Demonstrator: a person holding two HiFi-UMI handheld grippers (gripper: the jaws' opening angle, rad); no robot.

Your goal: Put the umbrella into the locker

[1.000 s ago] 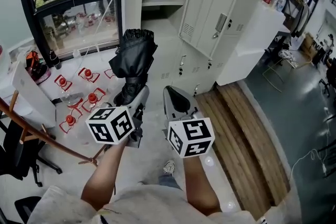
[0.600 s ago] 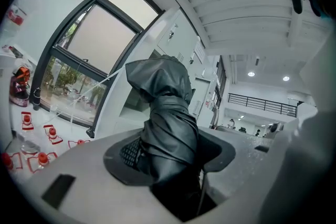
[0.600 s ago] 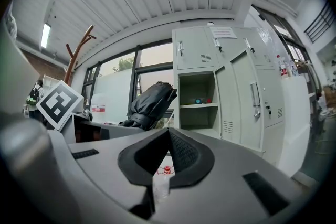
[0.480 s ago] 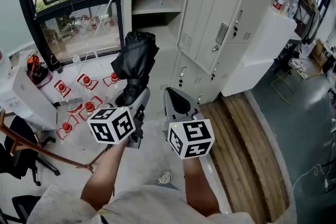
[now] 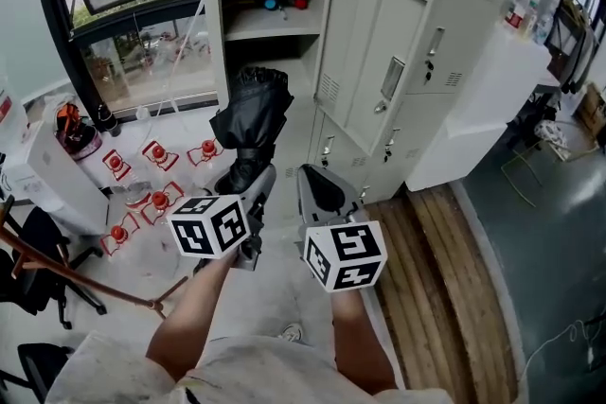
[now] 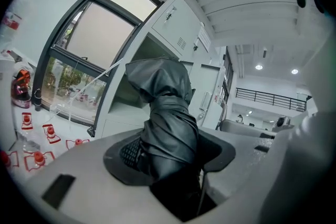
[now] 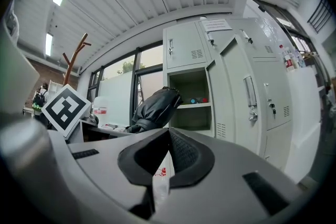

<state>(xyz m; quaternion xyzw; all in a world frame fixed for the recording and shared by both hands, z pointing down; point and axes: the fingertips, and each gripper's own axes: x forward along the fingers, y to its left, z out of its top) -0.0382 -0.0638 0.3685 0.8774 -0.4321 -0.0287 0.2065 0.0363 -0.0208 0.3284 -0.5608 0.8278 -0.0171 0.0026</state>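
A black folded umbrella (image 5: 251, 114) (image 6: 165, 118) stands up out of my left gripper (image 5: 248, 177) (image 6: 168, 162), which is shut on its lower end. The grey locker (image 5: 270, 22) (image 7: 191, 97) lies straight ahead, its door (image 5: 379, 61) swung open to the right. The umbrella's top is in front of the open compartment, still outside it. Small blue and red items (image 5: 284, 3) sit on the locker's upper shelf. My right gripper (image 5: 322, 189) (image 7: 167, 157) is beside the left one, its pads together with nothing in them; the umbrella (image 7: 155, 107) shows to its left.
Red cone-like objects (image 5: 156, 175) are scattered on the floor by the window at the left. A wooden coat stand (image 5: 76, 265) and a black office chair (image 5: 33, 270) are at the lower left. A wooden platform (image 5: 436, 270) runs along the lockers at the right.
Both grippers and the umbrella have come closer to the open locker, which now fills more of the head view. The grip on the umbrella is the same.
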